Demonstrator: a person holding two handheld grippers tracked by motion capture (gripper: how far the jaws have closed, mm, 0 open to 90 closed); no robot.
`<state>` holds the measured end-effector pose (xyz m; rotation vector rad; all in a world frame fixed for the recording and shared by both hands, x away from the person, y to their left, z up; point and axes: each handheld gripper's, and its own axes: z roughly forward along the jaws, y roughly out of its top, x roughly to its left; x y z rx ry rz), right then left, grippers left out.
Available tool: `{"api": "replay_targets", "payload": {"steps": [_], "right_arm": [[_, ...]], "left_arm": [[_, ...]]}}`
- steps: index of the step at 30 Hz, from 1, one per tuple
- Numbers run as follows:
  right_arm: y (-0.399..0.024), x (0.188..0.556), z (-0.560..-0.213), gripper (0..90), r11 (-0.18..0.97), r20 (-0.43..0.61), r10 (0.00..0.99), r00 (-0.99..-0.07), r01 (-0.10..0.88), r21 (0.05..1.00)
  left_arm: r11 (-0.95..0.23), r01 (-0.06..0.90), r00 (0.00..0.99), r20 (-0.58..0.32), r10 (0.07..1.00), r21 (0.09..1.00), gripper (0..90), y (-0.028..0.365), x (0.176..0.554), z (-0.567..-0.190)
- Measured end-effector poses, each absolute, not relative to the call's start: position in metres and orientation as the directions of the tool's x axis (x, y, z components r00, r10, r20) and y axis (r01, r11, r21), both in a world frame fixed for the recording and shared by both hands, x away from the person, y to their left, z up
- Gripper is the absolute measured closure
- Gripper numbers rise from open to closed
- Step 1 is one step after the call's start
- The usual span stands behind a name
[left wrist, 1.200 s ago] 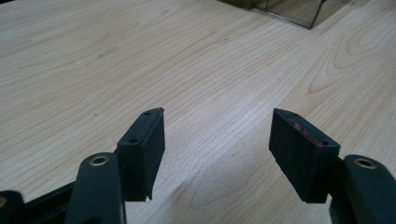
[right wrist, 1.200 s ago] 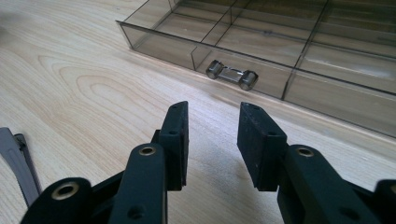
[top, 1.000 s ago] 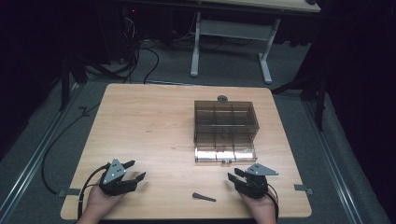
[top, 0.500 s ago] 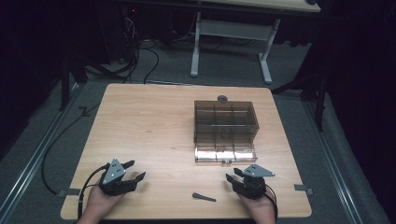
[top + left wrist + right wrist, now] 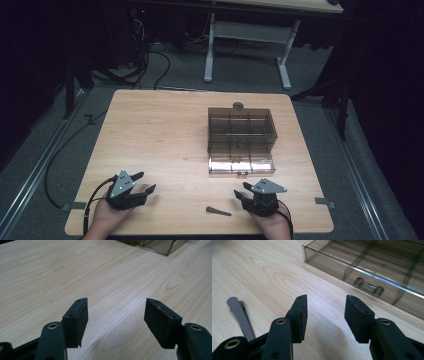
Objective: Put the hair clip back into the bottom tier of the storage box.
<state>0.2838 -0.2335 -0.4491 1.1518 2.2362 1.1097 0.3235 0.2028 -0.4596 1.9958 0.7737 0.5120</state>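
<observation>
A smoky clear compartment box (image 5: 241, 140) with a small front latch (image 5: 368, 287) lies on the right half of the wooden table (image 5: 160, 135). A round grey knob-like piece (image 5: 238, 105) sits just behind it. Near the front edge lies a slim grey tapered stick (image 5: 218, 211), which appears again as the grey stick (image 5: 240, 315) left of my right jaws. My right gripper (image 5: 243, 192) rests just right of the stick; its jaws have just been opening and stand open with nothing between them (image 5: 325, 312). My left gripper (image 5: 145, 183) rests at the front left, open and empty (image 5: 116, 315).
Black cables (image 5: 55, 160) trail off the table's left side onto the grey floor. A white-legged desk frame (image 5: 245, 35) stands behind the table. Bare wood spreads across the left and middle of the tabletop.
The right gripper's jaws have spread a little wider. Both hands stay in place near the front edge, and the stick and box have not moved.
</observation>
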Motion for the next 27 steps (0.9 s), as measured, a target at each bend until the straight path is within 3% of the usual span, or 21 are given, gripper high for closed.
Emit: {"api": "replay_targets", "payload": {"steps": [27], "right_arm": [[-0.179, 0.267, -0.452, 51.4, 0.489, 0.005, 0.658, -0.753, 0.432, 0.758]], "left_arm": [[-0.400, 0.321, 0.722, 0.051, 0.690, 0.859, 36.0, 0.202, 0.324, -0.460]]}}
